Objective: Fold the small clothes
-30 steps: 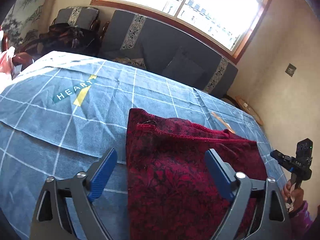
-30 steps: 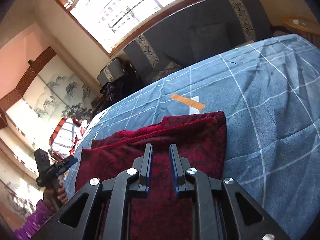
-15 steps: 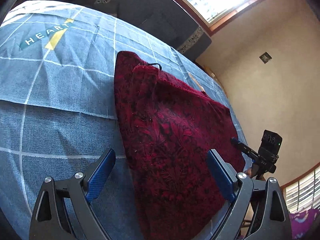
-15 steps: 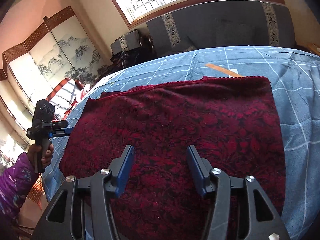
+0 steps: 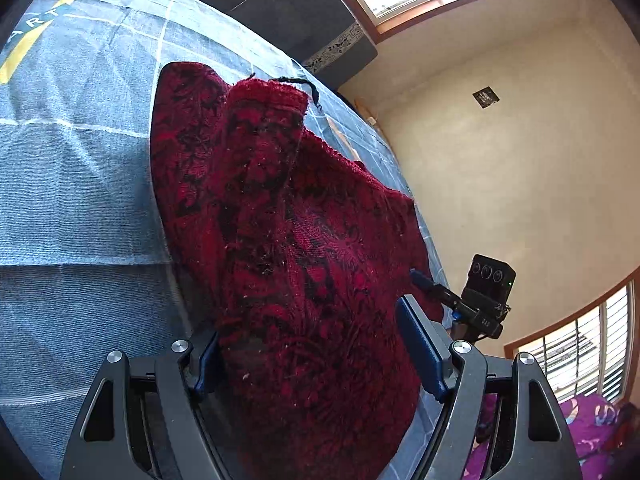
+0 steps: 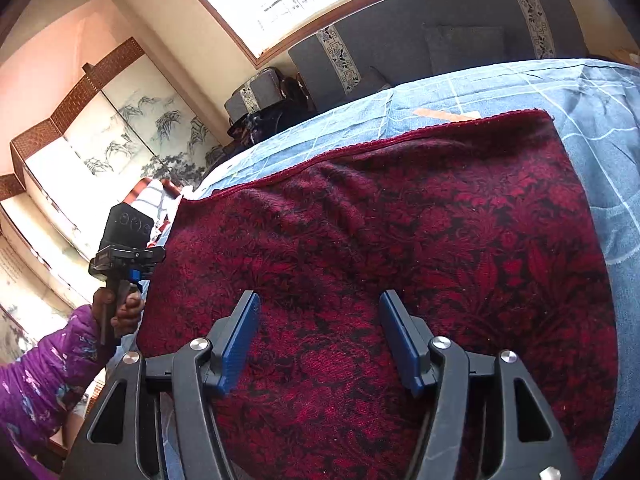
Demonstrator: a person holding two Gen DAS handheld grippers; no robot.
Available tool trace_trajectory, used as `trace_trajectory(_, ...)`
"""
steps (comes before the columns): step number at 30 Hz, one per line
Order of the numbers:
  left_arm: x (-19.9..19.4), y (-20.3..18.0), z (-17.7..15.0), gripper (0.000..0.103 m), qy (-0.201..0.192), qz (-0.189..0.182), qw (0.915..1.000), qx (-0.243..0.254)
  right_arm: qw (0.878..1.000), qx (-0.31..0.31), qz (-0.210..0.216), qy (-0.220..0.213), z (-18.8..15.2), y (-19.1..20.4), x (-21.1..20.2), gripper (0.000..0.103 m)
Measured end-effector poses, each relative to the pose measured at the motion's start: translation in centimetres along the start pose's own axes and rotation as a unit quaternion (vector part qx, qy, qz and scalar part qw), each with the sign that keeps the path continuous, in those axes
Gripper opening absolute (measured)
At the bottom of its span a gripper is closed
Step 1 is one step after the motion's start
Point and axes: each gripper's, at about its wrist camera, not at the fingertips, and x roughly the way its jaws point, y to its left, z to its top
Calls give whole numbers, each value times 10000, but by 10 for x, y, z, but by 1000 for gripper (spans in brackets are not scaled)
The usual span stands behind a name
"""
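Note:
A dark red, flower-patterned cloth (image 5: pixel 280 200) lies spread on the blue checked sheet (image 5: pixel 80 200). My left gripper (image 5: pixel 308 322) is low at the cloth's near left edge. Its jaws are closing, with a raised bunch of cloth between them. The left pad is half hidden by the cloth, while the right pad stands clear of it. In the right wrist view the same cloth (image 6: pixel 400 220) fills the middle. My right gripper (image 6: pixel 319 298) hovers over its near part. Its jaws are opening and nothing is pinched between the pads. Each gripper shows in the other's view, the right gripper (image 5: pixel 424 280) and the left gripper (image 6: pixel 156 256).
A dark sofa (image 6: pixel 440 40) stands behind the sheet (image 6: pixel 600 100) under a bright window. A painted folding screen (image 6: pixel 120 132) lines the left wall. An orange strip (image 6: pixel 444 114) lies beyond the cloth's far edge. A purple sleeve (image 6: pixel 48 368) is at the lower left.
My left gripper has tipped down and sunk to the cloth's near edge, and its jaws have narrowed around a bunch of it. My right gripper has opened from nearly shut and moved over the cloth.

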Motion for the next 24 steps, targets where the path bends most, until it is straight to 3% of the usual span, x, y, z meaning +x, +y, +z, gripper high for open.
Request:
trace_trajectory(5,2,-7,-3,76,-9,361,9993,58,10000,-68,-40,40,-2,3,3,64)
trace_trajectory(8,1,-8,-7,76,330,159,9991,226,9999,-151,-39,45,-3,7,4,68)
trace_trajectory(11,-8,-2,-10,76,224,-265,9994,-12,10000,-76,43,22,-2,4,3,68)
trace_trajectory(14,-6,-15,-13,76,334,-465,9982,193,9999,20,121,-6,-1,0,1,68)
trace_trajectory(18,-12,-24,-5,76,77,-696,9974,168,9999,16,109,-17,0,0,2,69)
trace_trajectory(22,-3,-28,-10,76,240,-633,9973,282,10000,-20,80,-5,-1,1,4,71)
trace_trajectory(24,9,-27,-16,76,512,-243,9976,394,10000,-43,65,5,-1,3,6,72)
